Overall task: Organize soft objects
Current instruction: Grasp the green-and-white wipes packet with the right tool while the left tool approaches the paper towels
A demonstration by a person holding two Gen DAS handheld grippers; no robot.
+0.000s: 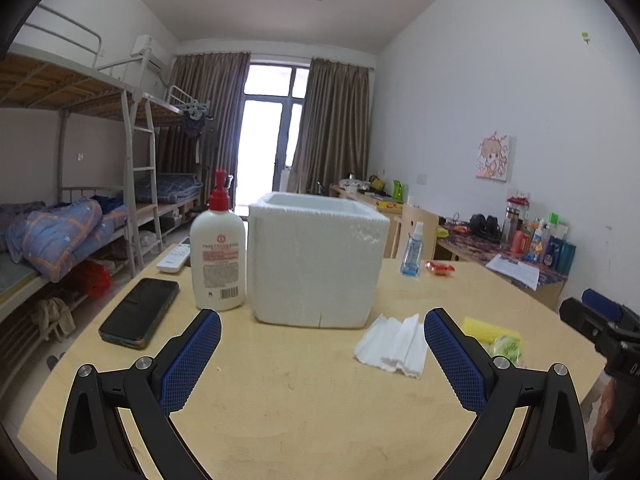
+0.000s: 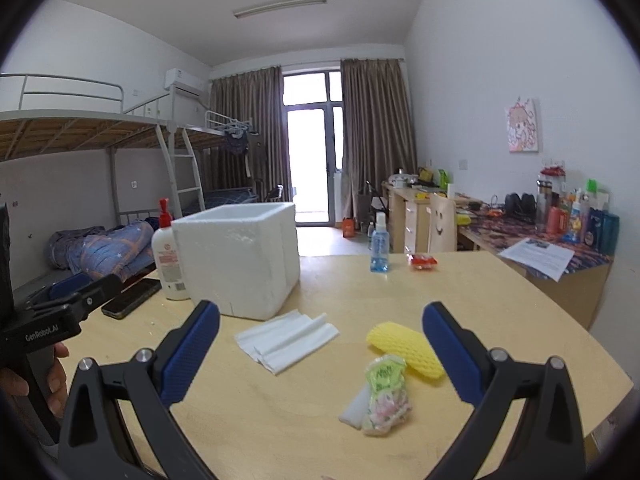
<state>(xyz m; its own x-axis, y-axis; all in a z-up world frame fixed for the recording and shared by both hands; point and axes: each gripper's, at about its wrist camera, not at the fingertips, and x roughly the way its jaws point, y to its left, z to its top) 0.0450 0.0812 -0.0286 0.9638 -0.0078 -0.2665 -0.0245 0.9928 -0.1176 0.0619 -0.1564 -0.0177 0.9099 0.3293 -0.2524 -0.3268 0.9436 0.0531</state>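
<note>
Nothing looks sorted yet, as far as I can judge. The white foam box [image 2: 240, 256] stands open-topped on the wooden table [image 2: 320, 432]; its inside is not visible. The soft items lie loose in front of it: folded white foam sheets [image 2: 286, 340], yellow foam net sleeve [image 2: 404, 348] and small green-pink packet [image 2: 386, 390], touching the sleeve. Left gripper [image 1: 322, 354] has jaws spread wide, holding nothing. Right gripper [image 2: 320, 354] likewise gapes empty above the packet. All pickups remain.
</note>
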